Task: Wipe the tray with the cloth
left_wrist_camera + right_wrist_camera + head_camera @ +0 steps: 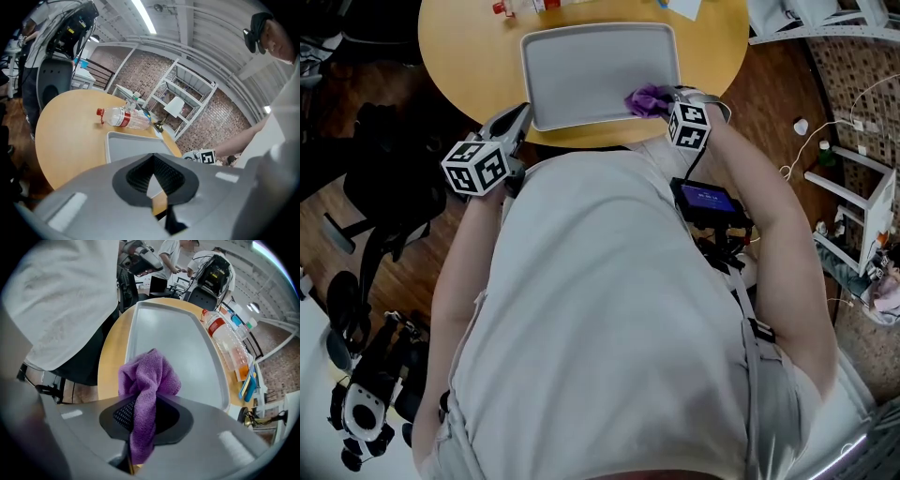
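The tray (600, 66) is grey, rectangular and rimmed. It lies flat on the round wooden counter (469, 47), near the edge closest to the person.

Right gripper (667, 98): the jaws pinch the purple cloth (649, 98). In the right gripper view the cloth (149, 376) runs down between the jaws of the right gripper (143, 401). Its bunched end stands out ahead of them, over the near end of the tray (173, 338). From the head view the bunch sits at the tray's near right corner. Whether it presses on the tray surface cannot be told.

Left gripper (517, 117): it is just beside the tray's near left corner, at the counter edge. In the left gripper view the jaws of the left gripper (152, 157) are pressed together at the tips, with nothing between them. The tray (131, 145) and counter (65, 131) show beyond them.

A clear plastic bottle (124, 117) with a red cap lies on its side on the counter, beyond the tray's far edge. In the right gripper view the bottle (227, 341) runs alongside the tray's rim.
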Demonstrator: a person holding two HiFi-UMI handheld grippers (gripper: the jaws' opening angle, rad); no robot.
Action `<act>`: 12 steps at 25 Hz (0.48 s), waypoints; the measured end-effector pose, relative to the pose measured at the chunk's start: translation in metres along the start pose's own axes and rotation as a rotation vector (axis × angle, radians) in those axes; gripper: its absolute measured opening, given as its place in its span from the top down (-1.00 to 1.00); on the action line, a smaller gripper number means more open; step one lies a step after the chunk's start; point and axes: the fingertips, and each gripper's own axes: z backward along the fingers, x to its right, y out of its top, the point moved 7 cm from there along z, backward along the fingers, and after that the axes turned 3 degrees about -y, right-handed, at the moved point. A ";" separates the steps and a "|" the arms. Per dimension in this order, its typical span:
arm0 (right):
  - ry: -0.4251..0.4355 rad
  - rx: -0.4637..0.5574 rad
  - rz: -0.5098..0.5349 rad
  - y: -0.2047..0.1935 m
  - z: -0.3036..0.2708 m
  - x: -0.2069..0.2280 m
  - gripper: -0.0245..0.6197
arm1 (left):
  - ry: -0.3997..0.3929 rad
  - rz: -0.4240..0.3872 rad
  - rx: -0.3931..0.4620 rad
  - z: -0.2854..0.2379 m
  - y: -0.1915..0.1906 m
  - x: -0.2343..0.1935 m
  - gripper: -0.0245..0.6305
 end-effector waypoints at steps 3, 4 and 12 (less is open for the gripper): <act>0.018 -0.016 0.057 -0.008 0.003 -0.006 0.74 | 0.006 -0.009 0.013 0.002 0.003 0.001 0.93; 0.023 -0.019 0.089 -0.011 0.005 -0.006 0.74 | 0.008 -0.012 0.019 0.001 0.005 0.002 0.93; 0.021 0.010 0.199 -0.018 -0.010 0.038 0.70 | 0.094 -0.003 0.074 -0.013 0.013 0.000 0.93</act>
